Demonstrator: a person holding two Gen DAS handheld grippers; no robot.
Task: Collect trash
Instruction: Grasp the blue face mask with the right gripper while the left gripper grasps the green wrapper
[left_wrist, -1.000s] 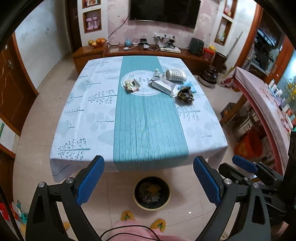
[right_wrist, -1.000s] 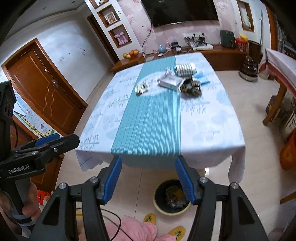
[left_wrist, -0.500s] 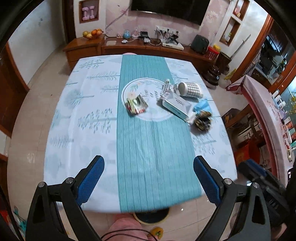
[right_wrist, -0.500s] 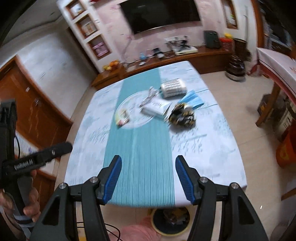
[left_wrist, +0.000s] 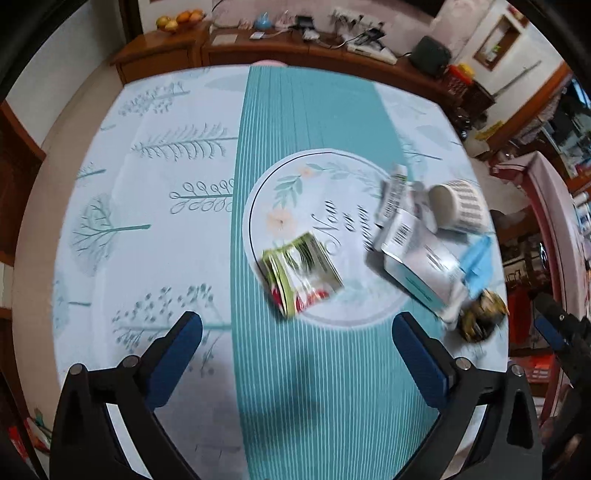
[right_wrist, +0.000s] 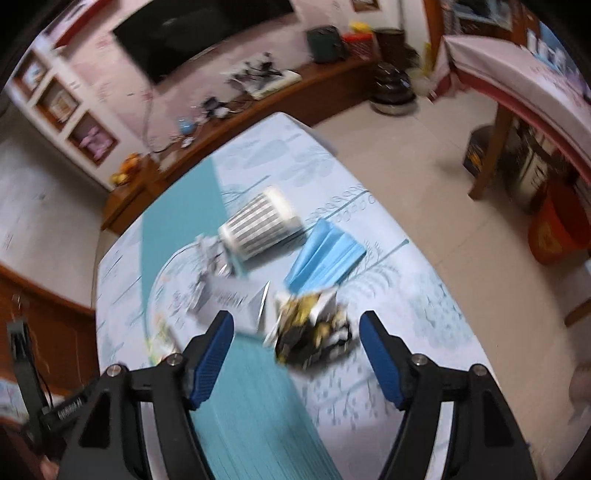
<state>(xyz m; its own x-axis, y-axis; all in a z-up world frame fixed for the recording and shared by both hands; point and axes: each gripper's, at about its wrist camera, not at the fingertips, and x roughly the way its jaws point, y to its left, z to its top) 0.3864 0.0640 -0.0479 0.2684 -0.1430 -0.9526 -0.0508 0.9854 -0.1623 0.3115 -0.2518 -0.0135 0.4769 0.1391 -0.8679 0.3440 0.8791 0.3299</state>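
Trash lies on the table's teal and white cloth (left_wrist: 155, 229). A green and red snack wrapper (left_wrist: 301, 275) lies just ahead of my open, empty left gripper (left_wrist: 295, 350). Right of it are a white carton (left_wrist: 421, 266), a striped paper cup on its side (left_wrist: 460, 208), a blue face mask (left_wrist: 478, 264) and a crumpled black and gold wrapper (left_wrist: 480, 321). My right gripper (right_wrist: 295, 350) is open and empty, with the black and gold wrapper (right_wrist: 314, 328) between its fingertips. The cup (right_wrist: 260, 225), mask (right_wrist: 325, 260) and carton (right_wrist: 231, 299) lie beyond it.
A wooden sideboard (left_wrist: 295, 48) with fruit and electronics runs behind the table. A second covered table (right_wrist: 517, 85) and an orange bucket (right_wrist: 557, 225) stand to the right across tiled floor. The right gripper shows at the left view's right edge (left_wrist: 554, 328).
Both grippers have moved forward and down over the table, from beyond its near edge. The bin on the floor has dropped out of view. The trash now looms close.
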